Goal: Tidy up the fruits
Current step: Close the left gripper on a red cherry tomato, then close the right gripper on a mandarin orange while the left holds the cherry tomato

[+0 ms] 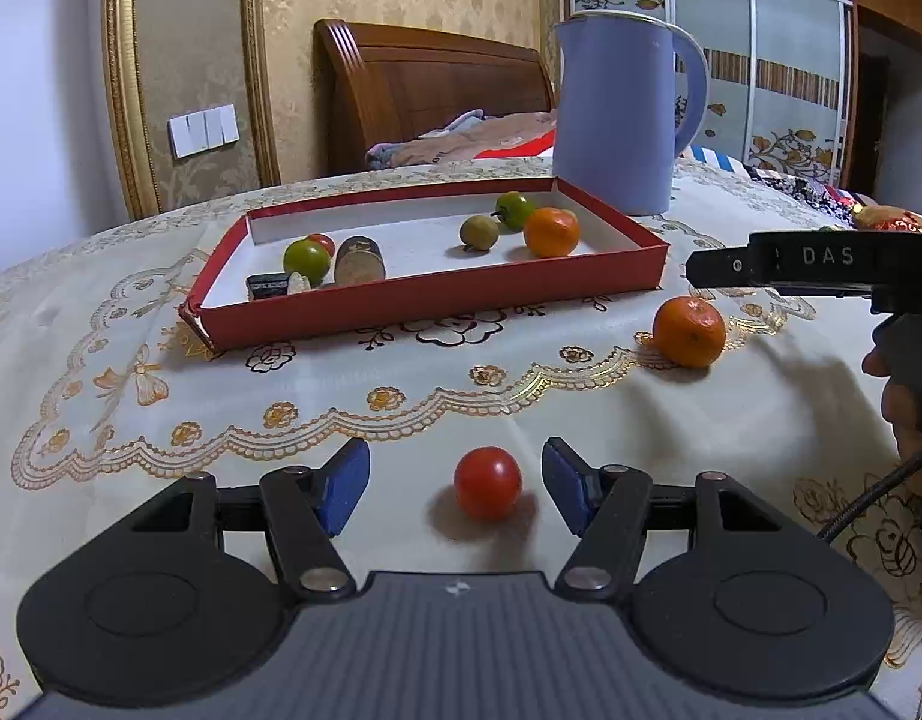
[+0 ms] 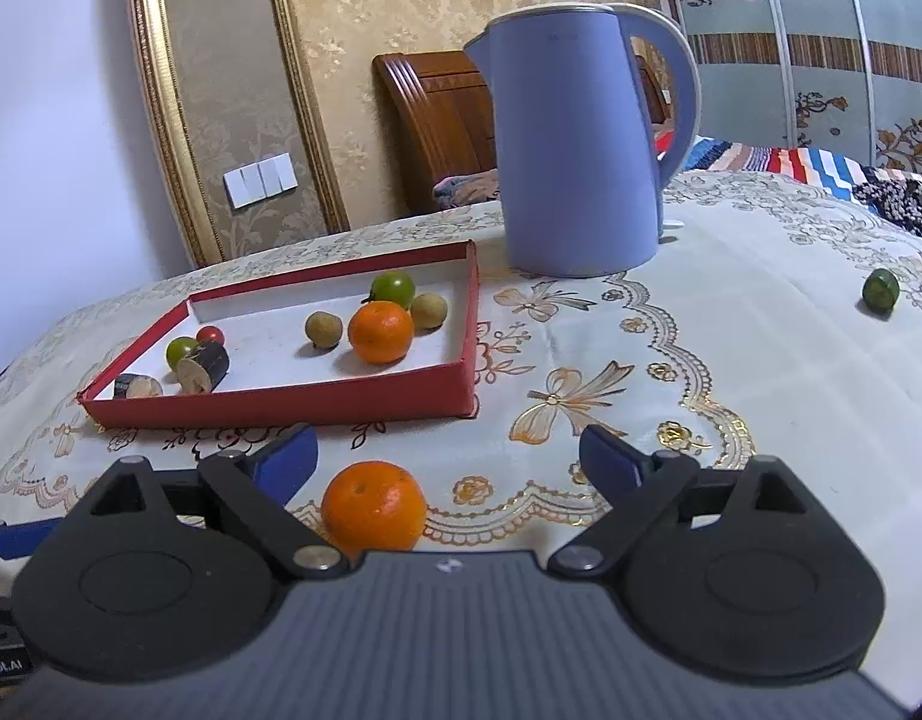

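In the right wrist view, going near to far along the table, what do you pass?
Loose orange between the open jaws → red tray → orange inside the tray → blue kettle.

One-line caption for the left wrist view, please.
Open left gripper straddles a red tomato on the tablecloth, short of the red tray.

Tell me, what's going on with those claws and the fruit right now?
Both claws open. Left claw around red tomato, right claw around orange, neither gripped. Path to red tray clear.

Red tomato [image 1: 487, 483], mandarin [image 1: 688, 332] loose on cloth, near red tray [image 1: 437, 297].
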A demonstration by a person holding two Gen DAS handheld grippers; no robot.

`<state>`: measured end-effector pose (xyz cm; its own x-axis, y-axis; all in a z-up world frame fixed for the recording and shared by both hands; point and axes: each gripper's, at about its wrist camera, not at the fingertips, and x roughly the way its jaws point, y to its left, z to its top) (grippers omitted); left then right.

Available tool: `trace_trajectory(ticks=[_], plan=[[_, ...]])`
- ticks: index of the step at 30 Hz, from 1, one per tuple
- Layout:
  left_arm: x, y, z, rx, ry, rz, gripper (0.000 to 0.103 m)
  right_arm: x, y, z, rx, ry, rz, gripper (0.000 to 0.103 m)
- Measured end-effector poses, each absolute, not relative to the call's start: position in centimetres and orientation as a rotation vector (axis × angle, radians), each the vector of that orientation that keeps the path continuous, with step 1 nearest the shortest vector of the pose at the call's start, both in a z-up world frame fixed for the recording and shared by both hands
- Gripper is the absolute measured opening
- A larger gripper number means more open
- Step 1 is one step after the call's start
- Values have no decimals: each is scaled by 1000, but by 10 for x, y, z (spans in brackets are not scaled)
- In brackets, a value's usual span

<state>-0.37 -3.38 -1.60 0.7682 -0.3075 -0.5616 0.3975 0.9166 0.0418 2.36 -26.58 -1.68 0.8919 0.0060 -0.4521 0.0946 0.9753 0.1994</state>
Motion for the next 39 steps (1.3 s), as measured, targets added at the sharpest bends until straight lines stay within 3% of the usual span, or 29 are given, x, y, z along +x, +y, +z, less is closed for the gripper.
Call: trace_trajectory(ticks=[9, 13, 39], plan=[[-2, -38, -19, 171, 611, -406, 51, 25, -266, -18, 222, 471, -56, 97], [-1, -38, -21, 164, 626, -425, 34, 25, -265, -18, 219, 473, -58, 97], [8, -33, -20, 137, 626, -349, 27, 26, -267, -19, 224, 473, -72, 97]])
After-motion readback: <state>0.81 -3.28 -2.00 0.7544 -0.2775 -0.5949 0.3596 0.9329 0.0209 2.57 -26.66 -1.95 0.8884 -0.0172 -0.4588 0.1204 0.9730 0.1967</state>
